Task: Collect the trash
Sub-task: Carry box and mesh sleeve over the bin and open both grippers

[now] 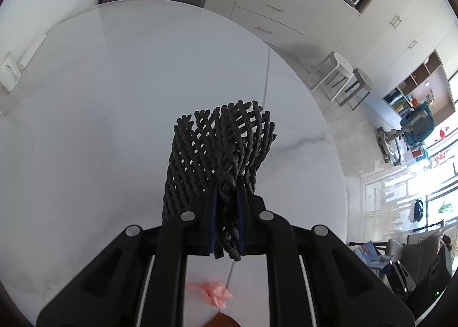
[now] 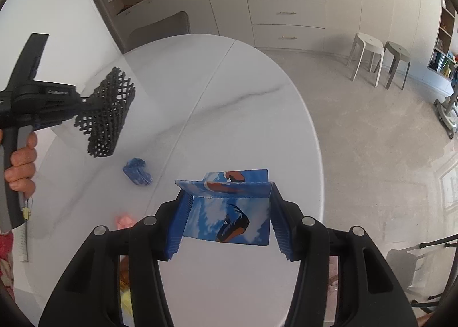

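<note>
The left gripper (image 1: 227, 183) clamps the black foam net (image 1: 220, 141), lifted clear of the table (image 1: 100, 98). The right gripper (image 2: 227, 212) grasps a blue printed box (image 2: 237, 212) by its sides, both presumably bound for the bin. Blue (image 2: 137, 171) and pink wads (image 2: 124, 220) wait on the tabletop.

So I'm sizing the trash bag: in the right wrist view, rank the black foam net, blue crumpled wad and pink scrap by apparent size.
1. black foam net, though it is held up nearer the camera
2. blue crumpled wad
3. pink scrap, partly hidden
</note>
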The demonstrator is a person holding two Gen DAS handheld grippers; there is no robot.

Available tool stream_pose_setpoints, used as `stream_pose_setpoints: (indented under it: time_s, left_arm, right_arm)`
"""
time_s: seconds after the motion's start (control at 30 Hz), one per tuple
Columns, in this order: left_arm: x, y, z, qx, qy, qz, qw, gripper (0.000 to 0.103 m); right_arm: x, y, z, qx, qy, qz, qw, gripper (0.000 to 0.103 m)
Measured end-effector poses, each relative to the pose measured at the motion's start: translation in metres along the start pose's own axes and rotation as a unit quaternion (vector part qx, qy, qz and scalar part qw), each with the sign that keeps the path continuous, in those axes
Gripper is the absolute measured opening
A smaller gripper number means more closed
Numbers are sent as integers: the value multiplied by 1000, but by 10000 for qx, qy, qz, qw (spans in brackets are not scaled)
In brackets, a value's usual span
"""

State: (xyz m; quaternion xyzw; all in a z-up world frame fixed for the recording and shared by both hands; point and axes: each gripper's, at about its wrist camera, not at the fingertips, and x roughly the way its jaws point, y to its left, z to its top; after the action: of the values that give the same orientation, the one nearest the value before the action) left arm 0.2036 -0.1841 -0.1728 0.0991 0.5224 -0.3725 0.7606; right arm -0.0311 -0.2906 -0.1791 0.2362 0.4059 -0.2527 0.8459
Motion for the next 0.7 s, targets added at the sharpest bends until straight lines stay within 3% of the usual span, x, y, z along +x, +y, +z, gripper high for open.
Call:
stream_pose_setpoints:
  time_s: [0.13,0.33,0.53,0.7]
  left_arm:
    - [-23,-46,-37,333,155,-217,9991,11]
    - [-22,-147,-95,768,666,-931,9905,12]
    - [13,-244,-157,1346,1374,-1415,9711,12]
    - [59,-304,-205,1617,1910,-1429,9576,11]
  right_arm:
    - [-25,-46,-21,146,40,-257,9996,53]
    - [-57,-127,-59,586,130,-774,9952,53]
    - [-80,-196,-99,1009,226,-1127,9882,53]
    - [-92,-236,-124,1289,253,-1230,9837,53]
